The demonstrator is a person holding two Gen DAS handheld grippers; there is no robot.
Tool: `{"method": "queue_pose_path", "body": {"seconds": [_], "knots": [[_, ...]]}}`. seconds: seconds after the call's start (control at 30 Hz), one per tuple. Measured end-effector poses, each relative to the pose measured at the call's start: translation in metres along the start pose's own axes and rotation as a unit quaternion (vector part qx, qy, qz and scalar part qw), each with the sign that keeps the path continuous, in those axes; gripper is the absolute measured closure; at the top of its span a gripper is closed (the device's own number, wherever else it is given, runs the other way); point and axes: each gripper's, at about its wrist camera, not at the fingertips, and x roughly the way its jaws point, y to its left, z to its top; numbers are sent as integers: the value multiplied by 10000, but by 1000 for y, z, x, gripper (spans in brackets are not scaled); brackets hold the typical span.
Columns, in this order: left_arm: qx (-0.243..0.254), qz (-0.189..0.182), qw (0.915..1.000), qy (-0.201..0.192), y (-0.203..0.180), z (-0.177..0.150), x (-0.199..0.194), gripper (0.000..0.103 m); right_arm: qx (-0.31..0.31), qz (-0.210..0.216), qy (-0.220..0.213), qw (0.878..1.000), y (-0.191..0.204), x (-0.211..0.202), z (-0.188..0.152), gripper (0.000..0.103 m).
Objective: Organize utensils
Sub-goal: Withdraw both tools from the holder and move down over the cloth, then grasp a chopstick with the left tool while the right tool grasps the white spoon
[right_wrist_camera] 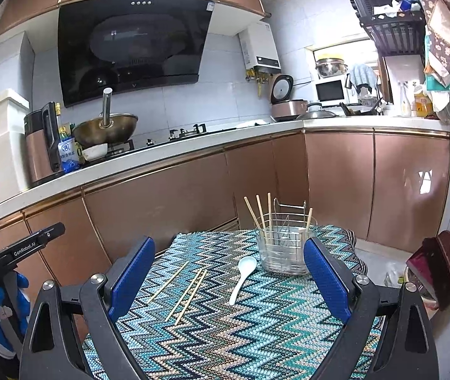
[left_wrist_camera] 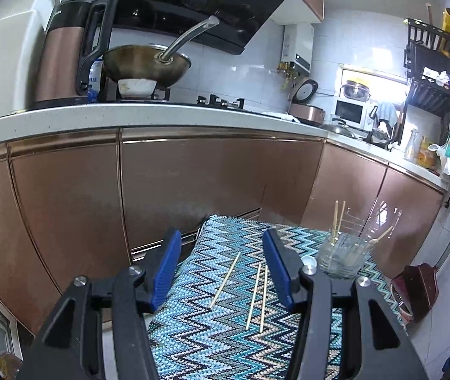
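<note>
Both grippers hover w/ fingers wide, nothing held: left gripper [left_wrist_camera: 221, 267], right gripper [right_wrist_camera: 229, 272]. Three loose chopsticks [right_wrist_camera: 187, 291] and a white spoon [right_wrist_camera: 242, 277] lie flat on the zigzag-cloth surface [right_wrist_camera: 256, 332], prob. awaiting pickup. Holder [right_wrist_camera: 283, 250] near them already stands several chopsticks upright. Left tool reads "GenRobot.AI"; salt bag text too small.

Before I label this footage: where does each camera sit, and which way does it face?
Left wrist: on the left gripper, facing the cabinets over three loose chopsticks; only its own open blue fingers show.
Right wrist: on the right gripper, facing the holder and spoon; the left gripper appears at its edge.
Shared: zigzag cloth, chopsticks, holder, stove counter.
</note>
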Motion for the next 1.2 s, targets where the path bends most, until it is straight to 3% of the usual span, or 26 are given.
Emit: {"method": "queue_pose_path", "body": {"seconds": [0.33, 0.63, 0.73, 0.9, 1.07, 1.2], "knots": [[-28, 199, 9981, 579, 14, -14, 56, 51, 88, 18, 332, 9994, -14, 39, -7, 17], [115, -47, 9890, 1472, 5, -40, 137, 51, 216, 216, 1244, 9918, -27, 124, -41, 39], [191, -344, 9802, 1942, -6, -49, 173, 51, 241, 271, 1503, 9880, -28, 152, -50, 46], [457, -837, 9554, 2795, -34, -64, 240, 52, 269, 431, 2000, 9785, -30, 205, -67, 56], [603, -1033, 9324, 3411, -54, -80, 296, 52, 295, 512, 2510, 9662, -31, 261, -81, 60], [660, -998, 9223, 3675, -60, -87, 331, 54, 182, 433, 2812, 9585, -32, 305, -91, 60]]}}
